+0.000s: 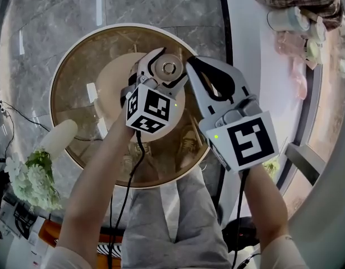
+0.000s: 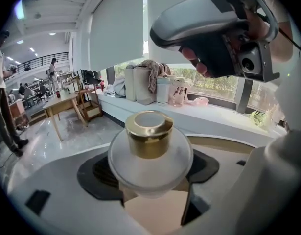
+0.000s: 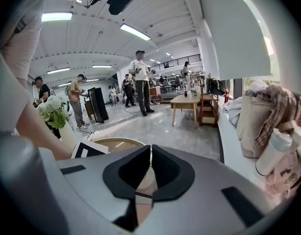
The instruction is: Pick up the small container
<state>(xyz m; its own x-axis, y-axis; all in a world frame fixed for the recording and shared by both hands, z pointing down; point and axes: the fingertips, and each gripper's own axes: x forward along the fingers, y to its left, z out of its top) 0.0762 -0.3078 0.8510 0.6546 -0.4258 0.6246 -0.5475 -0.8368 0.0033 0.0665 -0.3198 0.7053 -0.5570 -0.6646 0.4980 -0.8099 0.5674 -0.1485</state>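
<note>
The small container (image 1: 169, 68) is a frosted glass jar with a gold cap (image 2: 149, 133). It sits between the dark pads (image 2: 98, 173) of my left gripper (image 1: 173, 66), which is shut on its round body and holds it above the table. In the left gripper view the jar (image 2: 150, 163) stands upright and fills the middle. My right gripper (image 1: 190, 61) hovers just right of the jar with its jaws shut and nothing between them; in its own view the two black pads (image 3: 133, 173) meet at the right gripper's tip (image 3: 150, 153).
A round brown glass table (image 1: 65, 94) lies below both grippers. A white vase with flowers (image 1: 32, 172) stands at its lower left. A white window ledge (image 1: 245, 15) on the right carries bags and cups (image 1: 287, 18). People (image 3: 140, 82) and a wooden table (image 3: 187, 102) are farther off.
</note>
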